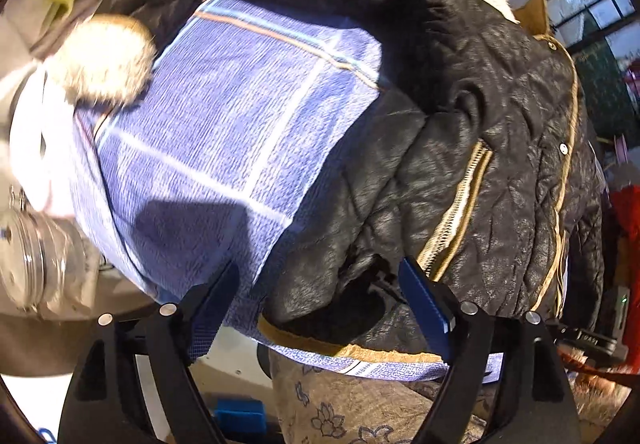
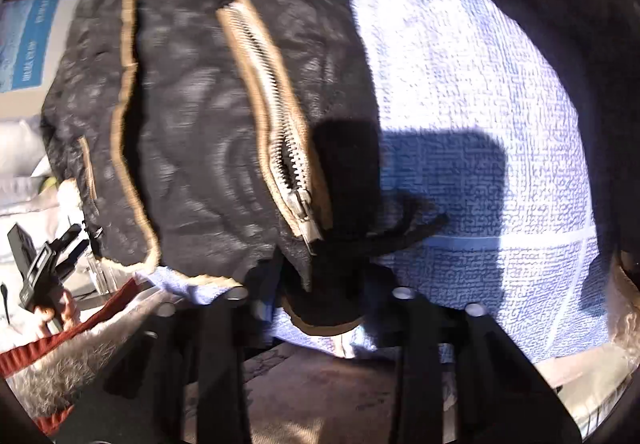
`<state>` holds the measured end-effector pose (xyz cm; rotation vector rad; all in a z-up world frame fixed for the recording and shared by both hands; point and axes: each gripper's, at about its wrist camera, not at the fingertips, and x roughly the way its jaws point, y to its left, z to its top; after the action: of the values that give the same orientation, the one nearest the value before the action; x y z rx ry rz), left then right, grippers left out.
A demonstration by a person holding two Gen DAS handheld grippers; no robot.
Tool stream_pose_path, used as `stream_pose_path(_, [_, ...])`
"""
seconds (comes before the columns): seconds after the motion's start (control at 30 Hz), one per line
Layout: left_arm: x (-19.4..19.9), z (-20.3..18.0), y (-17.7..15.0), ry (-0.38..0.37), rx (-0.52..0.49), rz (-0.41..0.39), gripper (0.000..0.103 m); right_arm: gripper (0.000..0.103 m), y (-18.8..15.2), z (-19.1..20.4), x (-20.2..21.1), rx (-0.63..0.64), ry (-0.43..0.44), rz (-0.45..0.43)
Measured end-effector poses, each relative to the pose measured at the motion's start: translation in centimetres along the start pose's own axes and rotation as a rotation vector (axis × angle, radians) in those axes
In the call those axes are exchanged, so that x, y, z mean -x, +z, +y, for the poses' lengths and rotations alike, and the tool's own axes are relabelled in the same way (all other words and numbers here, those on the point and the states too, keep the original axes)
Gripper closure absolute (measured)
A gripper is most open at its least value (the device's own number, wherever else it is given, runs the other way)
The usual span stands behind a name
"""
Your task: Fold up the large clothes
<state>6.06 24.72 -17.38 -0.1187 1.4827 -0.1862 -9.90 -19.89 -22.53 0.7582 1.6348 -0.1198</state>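
Blue ribbed pads line the left gripper, whose fingers stand wide apart over the near edge of the blue checked cloth; nothing is pressed between them, though the black jacket's hem bulges into the gap. The right gripper has its fingers drawn close on the bottom corner of the black quilted jacket, just below the metal pocket zipper; the pads themselves are hidden under the dark fabric, so the bite looks like a grip on the hem, with a black drawcord trailing out to the right. The jacket lies spread on the checked cloth, tan piping running along its front edge, and curves round the cloth's far side to a pale fur trim near the far left corner. A clear glass jar stands off the cloth's left edge. In the right wrist view a hand holding the other black gripper shows at lower left.
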Motion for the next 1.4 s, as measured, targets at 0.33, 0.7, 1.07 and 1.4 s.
stream_pose_path(0.33, [-2.3,-2.0,0.2,0.102,-0.081,0.082,0.023,0.081,-2.5,-0.2,5.4,0.082,-0.048,-0.017])
stream_pose_path(0.7, [6.1,-3.0,5.9,0.245,-0.112,-0.197,0.023,0.035,2.6,-2.4,14.5,-0.039,-0.235,-0.169])
stream_pose_path(1.07, [3.1,-16.3,14.1,0.103,-0.239,-0.246,0.021,0.031,22.3,17.0,14.3,0.289,-0.220,-0.340])
stream_pose_path(1.4, [0.6,-16.2,12.4,0.099,-0.271,-0.156,0.021,0.043,40.6,31.6,5.3,0.352,-0.653,-0.445])
